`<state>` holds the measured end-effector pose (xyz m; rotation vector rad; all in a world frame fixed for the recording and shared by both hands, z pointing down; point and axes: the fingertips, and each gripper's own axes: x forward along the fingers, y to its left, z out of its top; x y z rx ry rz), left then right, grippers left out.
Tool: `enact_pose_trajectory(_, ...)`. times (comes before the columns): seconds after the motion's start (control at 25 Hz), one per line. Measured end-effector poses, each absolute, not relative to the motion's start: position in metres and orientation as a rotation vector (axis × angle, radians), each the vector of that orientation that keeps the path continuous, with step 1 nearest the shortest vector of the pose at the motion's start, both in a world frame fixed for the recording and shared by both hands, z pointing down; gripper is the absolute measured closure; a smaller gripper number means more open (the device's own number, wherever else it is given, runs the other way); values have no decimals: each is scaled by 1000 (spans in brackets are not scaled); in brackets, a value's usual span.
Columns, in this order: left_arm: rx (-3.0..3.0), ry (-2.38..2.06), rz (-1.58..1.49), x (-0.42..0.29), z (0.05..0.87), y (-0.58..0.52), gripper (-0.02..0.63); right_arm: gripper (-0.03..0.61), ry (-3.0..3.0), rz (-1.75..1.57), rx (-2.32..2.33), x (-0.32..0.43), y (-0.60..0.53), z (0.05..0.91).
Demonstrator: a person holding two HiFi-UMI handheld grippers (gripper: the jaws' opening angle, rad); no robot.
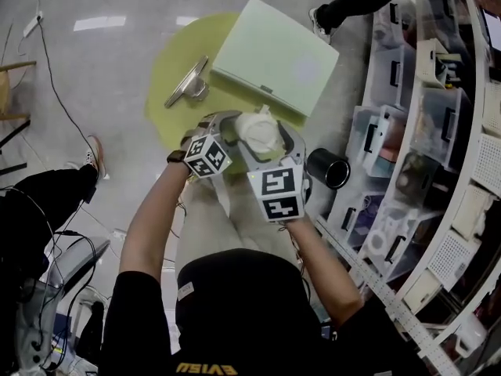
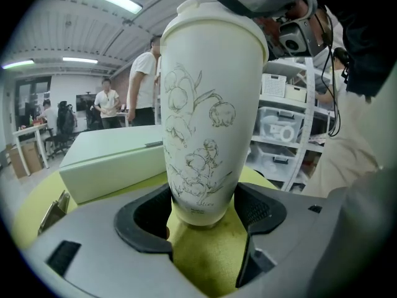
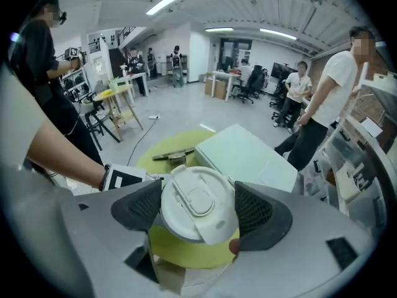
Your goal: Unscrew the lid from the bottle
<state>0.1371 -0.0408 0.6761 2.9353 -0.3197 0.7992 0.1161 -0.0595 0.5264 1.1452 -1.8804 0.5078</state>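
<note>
**Cream tapered bottle held in the air over the near edge of the round yellow-green table, gripped at both ends.**
Your left gripper is clamped across its base. The white flip-top lid faces your right gripper end-on, pads closed on its rim. Any twist should run about that long axis.

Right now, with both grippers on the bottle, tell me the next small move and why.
Probably twist the right gripper counterclockwise. Its pads look seated on both sides of the white lid, the lid is still on, and the left gripper clamps the bottle at its base, ready to brace against the turn.
</note>
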Motion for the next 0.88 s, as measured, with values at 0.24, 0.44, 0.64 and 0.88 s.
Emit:
enact_pose_trajectory(0.24,2932,-313,804,137,677,-39,285,216,-1905,484,999,114,-57,530)
enact_pose_trajectory(0.44,2934,-312,802,139,678,-39,285,216,-1962,390,881,113,-55,529)
enact_pose_trajectory(0.64,2929,-312,812,142,678,-39,285,218,-2024,287,691,113,-53,528)
enact_pose_trajectory(0.88,2938,-305,813,141,683,-38,285,219,-2046,222,505,110,-44,534)
